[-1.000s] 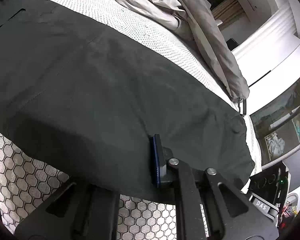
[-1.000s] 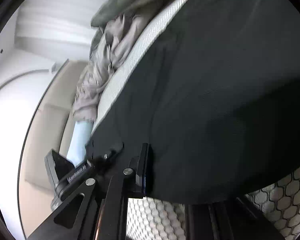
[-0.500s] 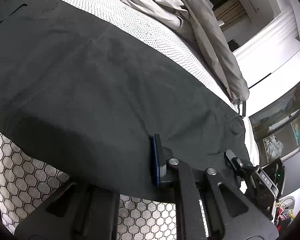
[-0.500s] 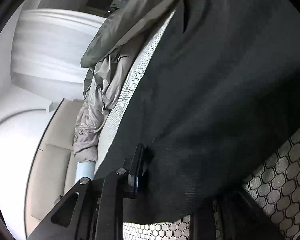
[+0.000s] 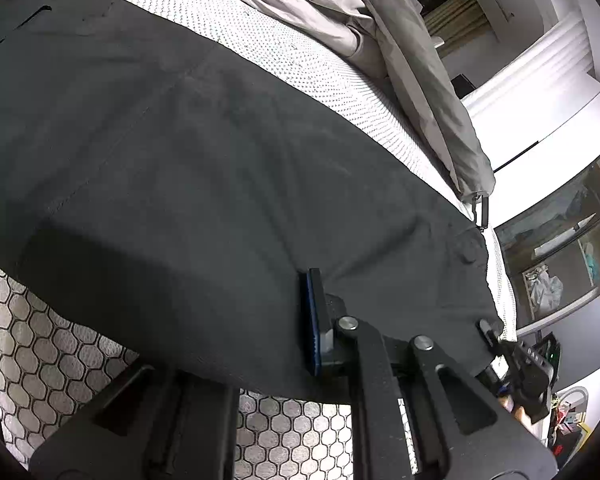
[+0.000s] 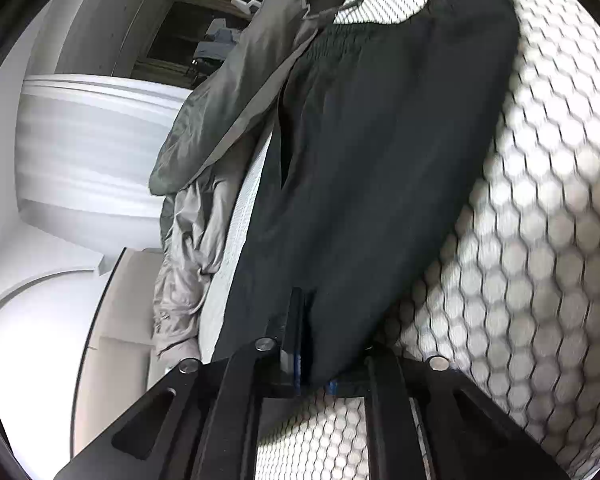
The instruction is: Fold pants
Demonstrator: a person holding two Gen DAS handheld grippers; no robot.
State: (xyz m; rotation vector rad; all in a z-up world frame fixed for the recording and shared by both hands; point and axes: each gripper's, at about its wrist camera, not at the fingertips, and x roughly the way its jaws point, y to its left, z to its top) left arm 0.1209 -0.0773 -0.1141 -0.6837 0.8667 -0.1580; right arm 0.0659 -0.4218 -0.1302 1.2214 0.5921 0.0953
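Left wrist view: dark pants (image 5: 204,184) lie spread across a bed, over a white dotted sheet (image 5: 284,52) and a honeycomb-patterned cover (image 5: 44,360) at the near edge. A crumpled grey duvet (image 5: 380,36) sits beyond them. The left gripper (image 5: 300,320) is clenched on the near edge of the pants, its blue-edged pad pressed into the fabric. At the lower right, the right gripper (image 5: 516,368) meets the pants' corner.

Right wrist view: the right gripper (image 6: 312,352) is clamped on the dark pants (image 6: 372,168), fabric pinched between its pads. The pants stretch away along the bed, the honeycomb cover (image 6: 540,240) on the right, the grey duvet (image 6: 204,184) on the left.
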